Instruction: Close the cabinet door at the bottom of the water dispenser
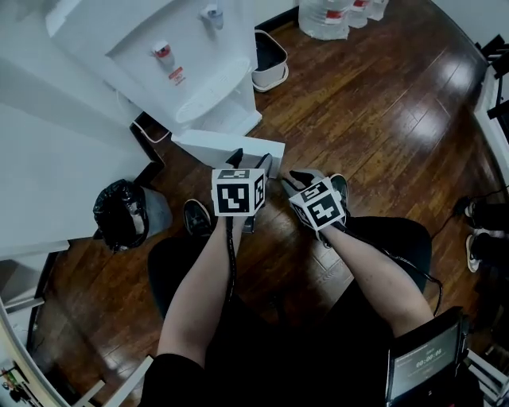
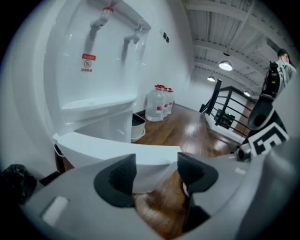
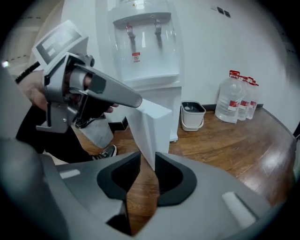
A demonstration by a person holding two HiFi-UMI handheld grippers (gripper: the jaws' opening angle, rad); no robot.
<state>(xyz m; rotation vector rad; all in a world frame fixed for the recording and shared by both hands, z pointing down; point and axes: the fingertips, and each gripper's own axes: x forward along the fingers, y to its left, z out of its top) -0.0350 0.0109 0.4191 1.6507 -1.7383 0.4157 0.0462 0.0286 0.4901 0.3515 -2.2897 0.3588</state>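
Note:
The white water dispenser [image 1: 171, 67] stands at the upper left of the head view. Its bottom cabinet door [image 1: 219, 147] is swung out over the wooden floor. My left gripper [image 1: 250, 159] is at the door's free end with its jaws apart. In the left gripper view the door [image 2: 112, 150] lies just beyond the left gripper [image 2: 157, 173], and no pad presses on it. My right gripper [image 1: 296, 181] hangs just right of the left one. It is open by a narrow gap [image 3: 147, 176], with the door's upright edge [image 3: 147, 133] beyond it and nothing between the pads.
A bin lined with a black bag [image 1: 119, 211] stands left of my legs. A white bucket [image 1: 269, 60] and water bottles [image 1: 326, 16] stand right of the dispenser. A black railing [image 2: 229, 108] is at the far right. A small screen [image 1: 425, 362] sits at the lower right.

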